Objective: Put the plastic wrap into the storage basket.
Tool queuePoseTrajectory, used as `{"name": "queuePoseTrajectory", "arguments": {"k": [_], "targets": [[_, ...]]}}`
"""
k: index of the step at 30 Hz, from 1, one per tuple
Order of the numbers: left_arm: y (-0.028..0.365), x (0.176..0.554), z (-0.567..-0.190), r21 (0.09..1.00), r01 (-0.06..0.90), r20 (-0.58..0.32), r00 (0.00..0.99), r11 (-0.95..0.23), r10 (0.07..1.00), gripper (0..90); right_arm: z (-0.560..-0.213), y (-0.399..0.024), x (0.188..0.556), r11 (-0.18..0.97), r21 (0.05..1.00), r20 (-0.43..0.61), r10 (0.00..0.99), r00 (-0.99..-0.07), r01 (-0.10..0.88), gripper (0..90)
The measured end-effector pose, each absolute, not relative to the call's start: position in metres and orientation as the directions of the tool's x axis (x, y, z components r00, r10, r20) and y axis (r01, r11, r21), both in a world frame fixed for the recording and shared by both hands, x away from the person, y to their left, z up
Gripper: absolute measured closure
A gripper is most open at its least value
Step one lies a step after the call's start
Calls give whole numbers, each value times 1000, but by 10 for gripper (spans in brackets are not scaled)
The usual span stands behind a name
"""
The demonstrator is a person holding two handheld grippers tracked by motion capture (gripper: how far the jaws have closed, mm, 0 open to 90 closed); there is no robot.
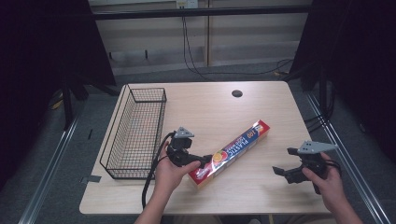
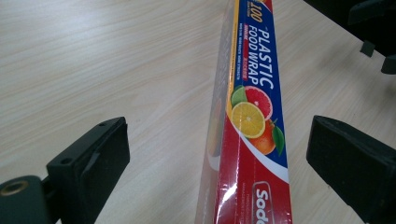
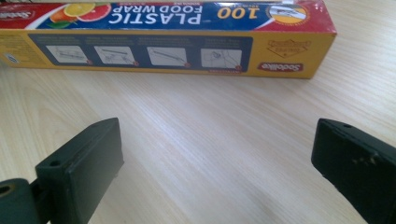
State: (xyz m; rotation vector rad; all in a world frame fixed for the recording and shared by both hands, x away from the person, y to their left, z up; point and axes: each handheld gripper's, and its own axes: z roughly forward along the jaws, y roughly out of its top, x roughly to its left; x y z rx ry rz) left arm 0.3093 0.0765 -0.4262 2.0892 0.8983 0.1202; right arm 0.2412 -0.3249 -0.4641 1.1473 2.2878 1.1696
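While both grippers gape, the wire basket (image 1: 135, 135) beside the food-wrap box (image 1: 231, 151) lies empty.

I see a pale wooden table (image 1: 261, 186) with a round dark cable hole (image 1: 236, 93) near its far edge. A black wire basket (image 1: 135, 133) sits at its left, a plastic wrap box (image 1: 231, 151) lies diagonally mid-table.
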Motion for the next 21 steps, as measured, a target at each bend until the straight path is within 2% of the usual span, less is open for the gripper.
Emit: {"name": "queuePoseTrajectory", "arguments": {"k": [14,21], "targets": [[51,320,-420,698,550,-211,770,-458,603,49,-461,-332,240,303,799,81,801,-593,519,19],[31,327,-422,678,539,-203,791,-500,577,46,-464,-332,241,329,790,70,790,-610,517,19]]}}
